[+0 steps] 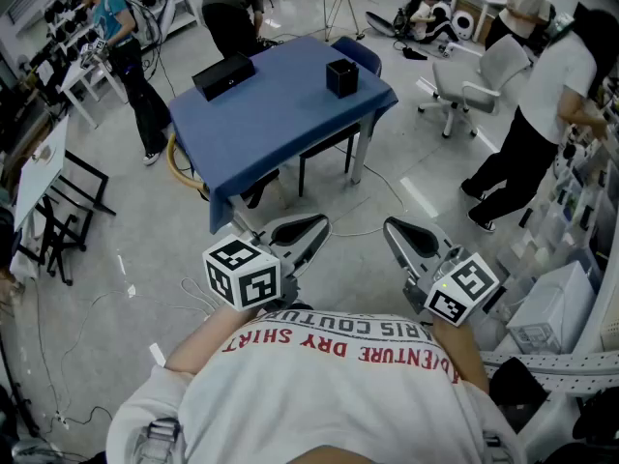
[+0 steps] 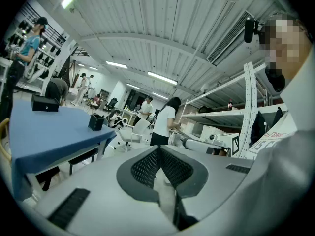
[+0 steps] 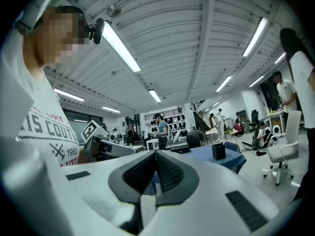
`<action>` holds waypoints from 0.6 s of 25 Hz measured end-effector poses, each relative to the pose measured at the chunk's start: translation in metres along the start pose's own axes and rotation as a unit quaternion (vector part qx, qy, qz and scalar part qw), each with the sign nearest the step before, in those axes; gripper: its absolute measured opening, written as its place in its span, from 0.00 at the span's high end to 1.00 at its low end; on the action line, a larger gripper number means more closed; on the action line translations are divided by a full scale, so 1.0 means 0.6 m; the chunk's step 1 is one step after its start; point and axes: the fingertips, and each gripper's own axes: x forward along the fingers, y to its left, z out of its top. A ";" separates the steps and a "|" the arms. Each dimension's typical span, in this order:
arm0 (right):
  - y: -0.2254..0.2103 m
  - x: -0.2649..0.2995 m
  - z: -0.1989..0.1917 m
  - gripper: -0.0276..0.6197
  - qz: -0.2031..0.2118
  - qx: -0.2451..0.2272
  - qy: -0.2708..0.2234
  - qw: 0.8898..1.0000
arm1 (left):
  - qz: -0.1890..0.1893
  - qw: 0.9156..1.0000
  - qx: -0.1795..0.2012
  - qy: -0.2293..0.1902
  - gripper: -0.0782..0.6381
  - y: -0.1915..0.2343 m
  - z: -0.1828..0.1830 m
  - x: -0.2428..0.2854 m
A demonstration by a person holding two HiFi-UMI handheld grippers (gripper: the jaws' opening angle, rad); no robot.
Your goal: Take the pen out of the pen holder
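The black square pen holder (image 1: 340, 76) stands near the right far corner of a blue-clothed table (image 1: 271, 114), well ahead of me. I cannot make out a pen in it at this distance. Both grippers are held close to my chest, short of the table. My left gripper (image 1: 311, 227) is shut with nothing between its jaws, and so is my right gripper (image 1: 398, 230). The left gripper view shows its closed jaws (image 2: 158, 149) with the pen holder (image 2: 96, 122) far off to the left. In the right gripper view the pen holder (image 3: 218, 151) lies right of the closed jaws (image 3: 156, 154).
A flat black box (image 1: 223, 75) lies on the table's left part. A dark chair (image 1: 324, 153) sits under the table's near side. A white office chair (image 1: 479, 83) and a standing person (image 1: 537, 124) are to the right, shelving (image 1: 571, 259) at far right, and cables cross the floor.
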 end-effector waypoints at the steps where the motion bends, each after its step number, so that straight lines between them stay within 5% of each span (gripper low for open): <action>1: -0.002 -0.004 0.001 0.92 -0.001 -0.003 0.000 1.000 | 0.000 1.000 0.001 0.000 0.85 -0.003 0.000 0.003; 15: -0.029 -0.035 -0.020 0.91 -0.030 0.010 -0.006 0.999 | -0.005 1.000 0.005 0.014 0.85 -0.014 -0.023 0.026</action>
